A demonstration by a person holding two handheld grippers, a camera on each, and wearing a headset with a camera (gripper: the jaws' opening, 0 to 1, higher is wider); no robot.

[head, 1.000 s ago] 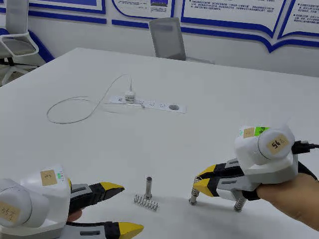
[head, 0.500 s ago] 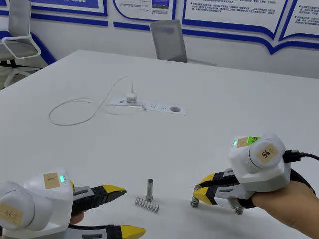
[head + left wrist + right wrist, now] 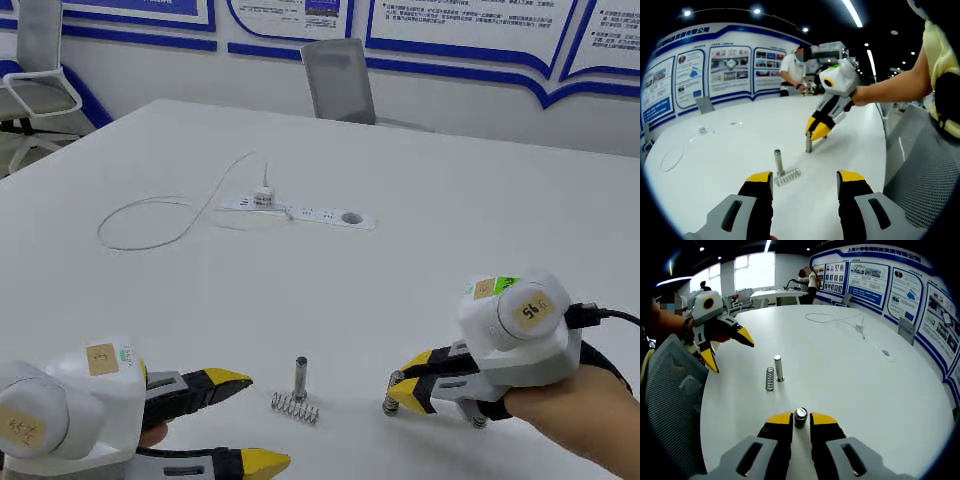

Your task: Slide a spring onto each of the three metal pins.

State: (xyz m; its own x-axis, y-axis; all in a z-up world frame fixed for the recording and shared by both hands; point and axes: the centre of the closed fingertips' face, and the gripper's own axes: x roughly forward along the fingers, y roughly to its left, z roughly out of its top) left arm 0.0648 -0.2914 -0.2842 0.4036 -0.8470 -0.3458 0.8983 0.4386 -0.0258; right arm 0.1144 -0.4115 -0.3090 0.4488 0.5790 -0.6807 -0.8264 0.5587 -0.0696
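Observation:
A bare metal pin (image 3: pixel 300 377) stands upright on the white table (image 3: pixel 420 250), and a loose spring (image 3: pixel 295 407) lies flat at its foot. My right gripper (image 3: pixel 404 381) is shut on a second pin that carries a spring (image 3: pixel 390 402); the pin's top (image 3: pixel 800 416) sits pinched between the yellow tips. A third sprung pin (image 3: pixel 479 420) stands under the right gripper's body. My left gripper (image 3: pixel 248 420) is open, left of the bare pin (image 3: pixel 778 161) and the spring (image 3: pixel 788 175), with nothing between its fingers. The right gripper (image 3: pixel 817 131) appears beyond them.
A white power strip (image 3: pixel 310 212) with a looped white cable (image 3: pixel 150 225) lies mid-table. A grey chair (image 3: pixel 338 75) stands at the far edge. A mesh chair back (image 3: pixel 920 175) is close by. People (image 3: pixel 792 70) stand in the background.
My right gripper has sunk a little lower over the sprung pin and hides more of the third pin. The left gripper, bare pin and loose spring have stayed put.

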